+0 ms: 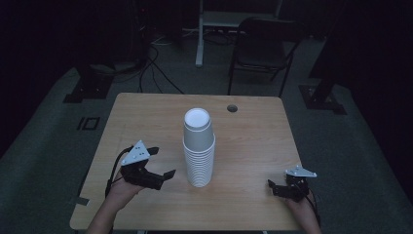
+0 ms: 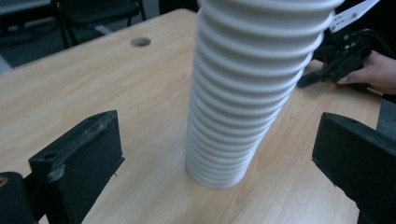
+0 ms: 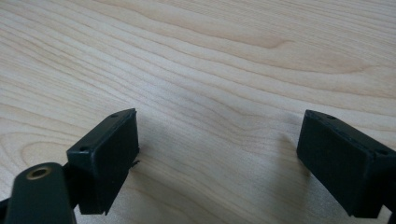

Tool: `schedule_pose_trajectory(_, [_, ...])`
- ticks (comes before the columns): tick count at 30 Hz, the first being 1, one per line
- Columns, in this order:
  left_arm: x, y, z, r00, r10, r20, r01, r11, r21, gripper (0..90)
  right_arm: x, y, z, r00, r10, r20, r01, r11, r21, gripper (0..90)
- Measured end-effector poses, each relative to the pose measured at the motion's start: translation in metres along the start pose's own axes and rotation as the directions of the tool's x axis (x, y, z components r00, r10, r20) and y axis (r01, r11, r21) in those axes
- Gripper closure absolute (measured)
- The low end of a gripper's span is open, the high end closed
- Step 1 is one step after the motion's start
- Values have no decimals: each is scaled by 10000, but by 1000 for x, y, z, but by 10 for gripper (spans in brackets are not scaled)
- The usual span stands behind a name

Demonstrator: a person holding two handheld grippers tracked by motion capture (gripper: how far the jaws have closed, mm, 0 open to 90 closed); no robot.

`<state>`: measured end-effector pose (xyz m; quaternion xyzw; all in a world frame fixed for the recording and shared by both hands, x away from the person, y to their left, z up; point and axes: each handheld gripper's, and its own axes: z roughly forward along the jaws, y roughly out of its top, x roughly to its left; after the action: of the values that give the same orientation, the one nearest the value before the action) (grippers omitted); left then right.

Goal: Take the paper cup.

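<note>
Tall stack of white paper cups (image 1: 198, 148) dead ahead of the left gripper (image 1: 163, 163) — jaws spread wide, holding nothing. Right gripper (image 1: 273, 187) off to the far side, likewise gaping and empty. Risk: a clumsy sideways nudge toppling the stack, or 2 cups lifting together.

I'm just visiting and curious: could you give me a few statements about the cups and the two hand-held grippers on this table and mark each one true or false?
1. The tall stack of white paper cups stands upright on the light wooden table. True.
2. The left gripper is clamped on the stack. False: its jaws are open and apart from it.
3. The right gripper is open above bare wood. True.
4. The stack lies next to the right gripper. False: it stands nearer the left one.
</note>
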<state>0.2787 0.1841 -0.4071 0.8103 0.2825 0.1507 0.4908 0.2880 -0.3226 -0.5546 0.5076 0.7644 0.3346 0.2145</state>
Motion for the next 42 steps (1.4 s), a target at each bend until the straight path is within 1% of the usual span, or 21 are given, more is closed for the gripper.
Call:
schedule_pose_trajectory(2, [-1,6,3,9997,41,230,-39,10000,-71,19,0,0,0,10000,-1,1,1,10000,-1,122])
schedule_pose_trajectory(4, [-4,11,5,9993,168,321,-163,9997,-160,19,0,0,0,10000,-3,3,3,10000,2,122])
schedule_pose_trajectory(5, [-5,13,6,9988,190,441,-179,9995,-241,19,0,0,0,10000,-3,1,3,10000,-1,122])
schedule_pose_trajectory(6, [-5,15,7,9989,190,431,-177,9994,-292,19,0,0,0,10000,-4,2,4,10000,-2,122])
schedule_pose_trajectory(8, [-6,19,10,9976,215,656,-189,9990,-401,19,0,0,0,10000,-7,2,7,10000,-3,122])
schedule_pose_trajectory(13, [-10,28,13,9961,430,767,-385,9975,-592,19,0,0,0,10000,-2,0,2,10000,-1,122])
schedule_pose_trajectory(15, [-10,31,15,9956,416,844,-361,9972,-657,20,0,0,0,10000,5,0,-5,10000,5,122])
schedule_pose_trajectory(19, [-8,35,18,9929,254,1162,-151,9960,-884,20,0,0,0,10000,0,3,-1,10000,4,122])
schedule_pose_trajectory(20, [-9,36,20,9923,297,1200,-185,9955,-930,20,0,0,0,10000,-1,4,1,10000,6,122])
schedule_pose_trajectory(21, [-9,38,21,9928,314,1159,-208,9956,-919,20,0,0,0,10000,-1,3,1,10000,9,122])
schedule_pose_trajectory(23, [-9,40,25,9914,356,1262,-233,9950,-974,19,0,0,0,10000,0,3,0,10000,6,122])
schedule_pose_trajectory(24, [-10,41,27,9928,423,1123,-316,9949,-954,19,0,0,0,10000,0,3,0,10000,5,122])
schedule_pose_trajectory(26, [-9,42,31,9902,413,1331,-265,9935,-1109,19,0,0,0,10000,-1,1,1,10000,10,122])
schedule_pose_trajectory(28, [-8,43,35,9900,434,1341,-282,9931,-1136,19,0,0,0,10000,-3,2,3,10000,8,123])
schedule_pose_trajectory(29, [-8,43,36,9879,366,1508,-173,9917,-1272,19,0,0,0,10000,-1,2,1,10000,10,122])
schedule_pose_trajectory(30, [-8,43,37,9875,337,1538,-140,9917,-1279,19,0,0,0,10000,-1,1,1,10000,9,122])
schedule_pose_trajectory(32, [-8,46,38,9884,526,1422,-349,9917,-1238,19,0,0,0,10000,-1,1,1,10000,8,122])
schedule_pose_trajectory(34, [-8,48,40,9864,409,1594,-202,9914,-1295,19,0,0,0,10000,-4,1,4,10000,8,122])
schedule_pose_trajectory(37, [-11,51,44,9858,616,1564,-406,9901,-1341,19,0,0,0,10000,-6,2,6,10000,5,122])
schedule_pose_trajectory(39, [-12,52,48,9874,574,1472,-372,9899,-1369,19,0,0,0,10000,1,0,-1,10000,9,122])
schedule_pose_trajectory(42, [-11,54,51,9869,481,1542,-249,9885,-1491,19,0,0,0,10000,-3,-1,3,10000,6,123])
